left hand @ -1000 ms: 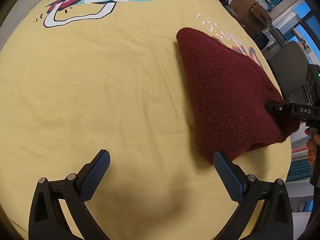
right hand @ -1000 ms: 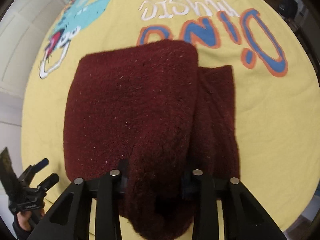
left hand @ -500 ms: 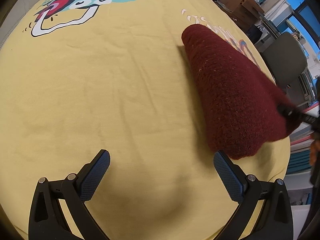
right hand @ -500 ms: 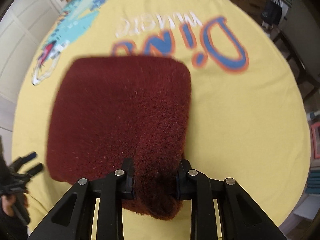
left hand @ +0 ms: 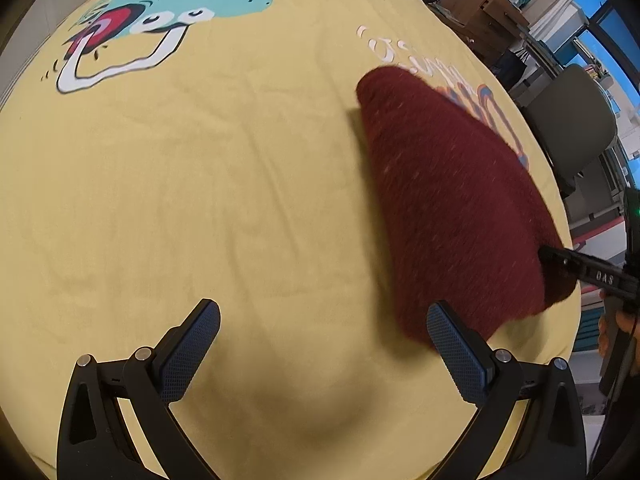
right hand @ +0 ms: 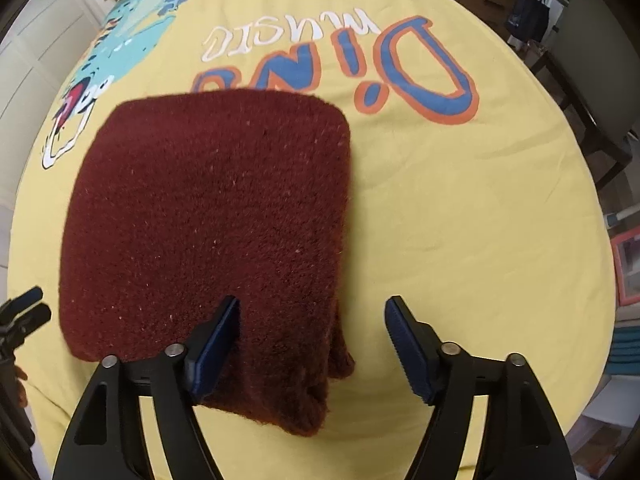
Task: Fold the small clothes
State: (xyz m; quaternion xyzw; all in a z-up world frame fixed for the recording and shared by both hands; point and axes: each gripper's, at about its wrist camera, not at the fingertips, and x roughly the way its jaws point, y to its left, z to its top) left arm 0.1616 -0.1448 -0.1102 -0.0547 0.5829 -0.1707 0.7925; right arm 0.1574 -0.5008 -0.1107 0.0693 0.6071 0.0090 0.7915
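Note:
A folded dark red fleece garment (right hand: 208, 220) lies on the yellow dinosaur-print sheet (right hand: 460, 220). My right gripper (right hand: 312, 344) is open; its left finger rests on the garment's near edge, its right finger over bare sheet. In the left wrist view the garment (left hand: 460, 216) lies at the right, with the right gripper (left hand: 580, 272) at its far right edge. My left gripper (left hand: 324, 344) is open and empty over bare sheet, its right fingertip (left hand: 452, 336) close to the garment's near corner.
The sheet carries a teal dinosaur print (left hand: 180, 20) and "Dino music" lettering (right hand: 360, 60). A grey chair (left hand: 572, 120), wooden boxes (left hand: 480, 0) and shelves stand beyond the sheet's right edge. The left gripper shows at the left of the right wrist view (right hand: 20, 312).
My right gripper has opened and let go of the red garment's edge. The garment has settled flat as a folded rectangle. My left gripper stays open in about the same place.

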